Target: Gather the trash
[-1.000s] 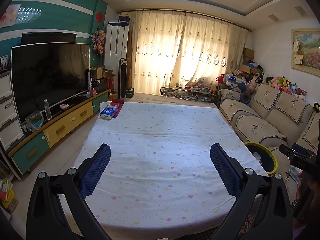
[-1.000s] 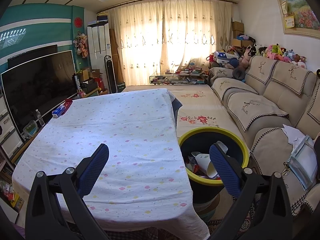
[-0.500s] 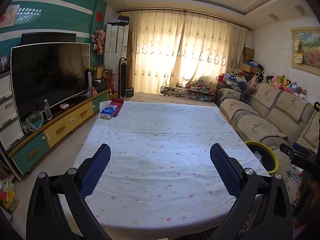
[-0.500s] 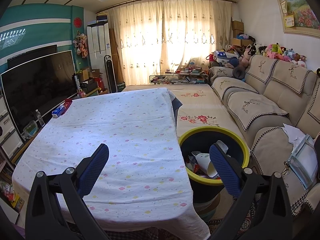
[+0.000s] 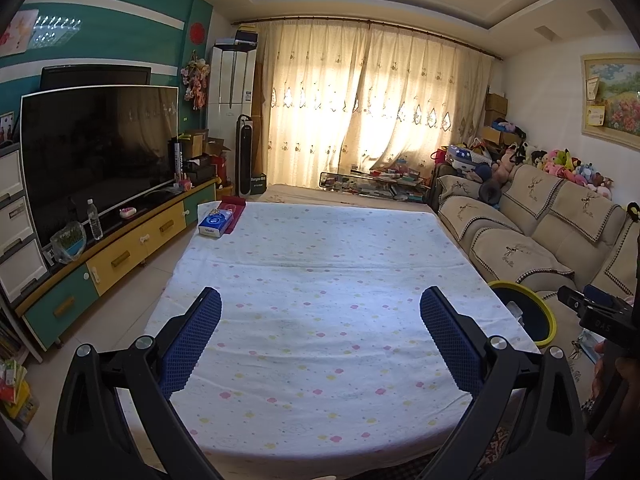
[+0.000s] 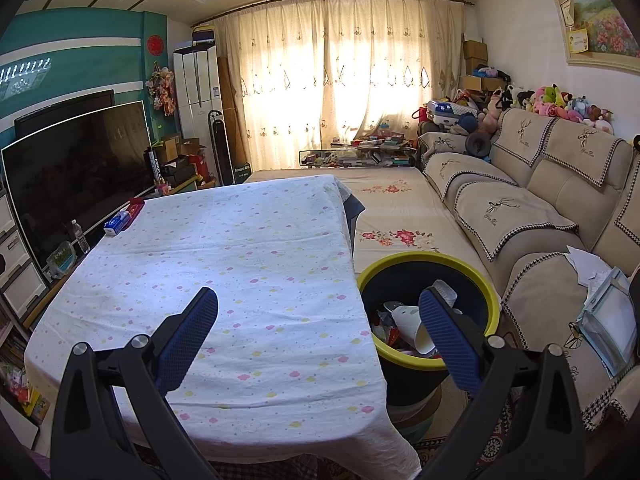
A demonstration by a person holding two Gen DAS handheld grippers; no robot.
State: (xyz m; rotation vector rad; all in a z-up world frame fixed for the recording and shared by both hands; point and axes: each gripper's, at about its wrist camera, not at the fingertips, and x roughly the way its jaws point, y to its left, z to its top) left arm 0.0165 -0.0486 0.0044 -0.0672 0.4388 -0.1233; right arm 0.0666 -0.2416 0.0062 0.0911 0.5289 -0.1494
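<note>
Left gripper [image 5: 320,334] hangs over the table [image 5: 320,248], jaws spread wide, empty. Right gripper [image 6: 318,332] hangs at the table's right edge, likewise spread, empty.

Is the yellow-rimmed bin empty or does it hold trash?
Holds trash: the yellow-rimmed dark bin contains a white cup and mixed scraps.

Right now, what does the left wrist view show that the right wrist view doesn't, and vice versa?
Left only: the other gripper in a hand at the right edge.
Right only: trash inside the yellow-rimmed bin, papers on the sofa.
Both: floral tablecloth, blue tissue box, TV, curtains, wide-open empty jaws.
</note>
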